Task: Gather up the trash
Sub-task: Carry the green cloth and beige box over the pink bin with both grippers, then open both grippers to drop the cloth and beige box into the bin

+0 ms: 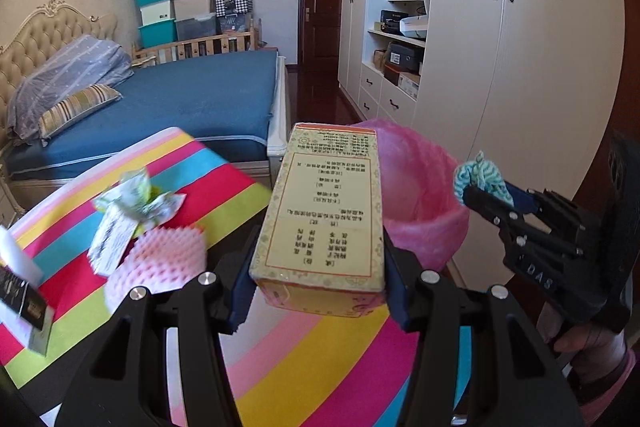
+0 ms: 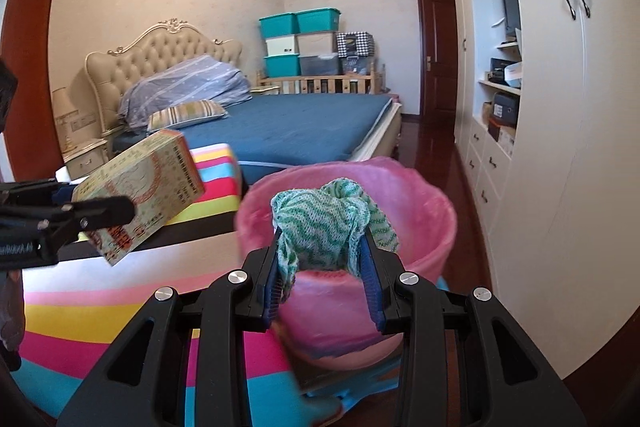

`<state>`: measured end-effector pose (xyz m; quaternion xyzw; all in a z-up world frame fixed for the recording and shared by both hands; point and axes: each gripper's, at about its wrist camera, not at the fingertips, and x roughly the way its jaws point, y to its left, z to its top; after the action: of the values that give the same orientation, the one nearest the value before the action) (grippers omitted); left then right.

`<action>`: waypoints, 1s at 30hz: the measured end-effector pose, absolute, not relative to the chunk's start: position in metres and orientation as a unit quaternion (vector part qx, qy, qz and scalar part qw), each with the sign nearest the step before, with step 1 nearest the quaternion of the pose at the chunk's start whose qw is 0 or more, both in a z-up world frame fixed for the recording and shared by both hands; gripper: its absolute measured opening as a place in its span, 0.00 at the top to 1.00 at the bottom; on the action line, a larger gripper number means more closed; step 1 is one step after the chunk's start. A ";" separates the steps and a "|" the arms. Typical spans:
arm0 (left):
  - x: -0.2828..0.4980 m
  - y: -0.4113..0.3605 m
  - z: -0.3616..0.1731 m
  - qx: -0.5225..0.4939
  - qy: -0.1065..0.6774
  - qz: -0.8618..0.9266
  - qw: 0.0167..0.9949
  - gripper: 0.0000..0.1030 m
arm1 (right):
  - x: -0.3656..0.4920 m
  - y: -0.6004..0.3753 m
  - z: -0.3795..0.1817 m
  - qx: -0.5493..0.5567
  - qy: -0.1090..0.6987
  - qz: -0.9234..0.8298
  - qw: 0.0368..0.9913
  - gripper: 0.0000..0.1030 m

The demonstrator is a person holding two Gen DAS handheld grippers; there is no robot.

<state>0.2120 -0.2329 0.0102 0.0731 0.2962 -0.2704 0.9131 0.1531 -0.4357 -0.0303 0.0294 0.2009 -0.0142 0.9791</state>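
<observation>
Left gripper (image 1: 320, 267) clamps a yellow box (image 1: 320, 203), lifted over the striped table (image 1: 320, 359). Right gripper (image 2: 326, 267) pinches a green cloth (image 2: 328, 219) above the pink-lined bin (image 2: 412, 211). Crumpled wrapper (image 1: 136, 203) and pink foam net (image 1: 160, 259) lie on the table.

Room is looking bright w/ soft, even daylight; source isn't showing. Glare is sitting on the dark floor (image 2: 436, 155) by the door. Fisheye is bending the wardrobe (image 1: 532, 75) and walls hard, w/ black vignette at corners. Motion blur is smearing the wrappers (image 1: 132, 211) and the bin (image 2: 400, 211) rim; far bed (image 1: 208, 99) is staying fairly sharp.
</observation>
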 end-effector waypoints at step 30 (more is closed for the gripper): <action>0.246 -0.228 0.001 0.127 0.250 -0.165 0.946 0.05 | 0.171 -0.476 -0.047 0.042 0.179 -0.010 0.983 0.25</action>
<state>0.2464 -0.2276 0.0013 0.1270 0.2497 -0.1650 0.9457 0.1707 -0.4764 -0.0466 0.0415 0.1793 -0.0100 0.9829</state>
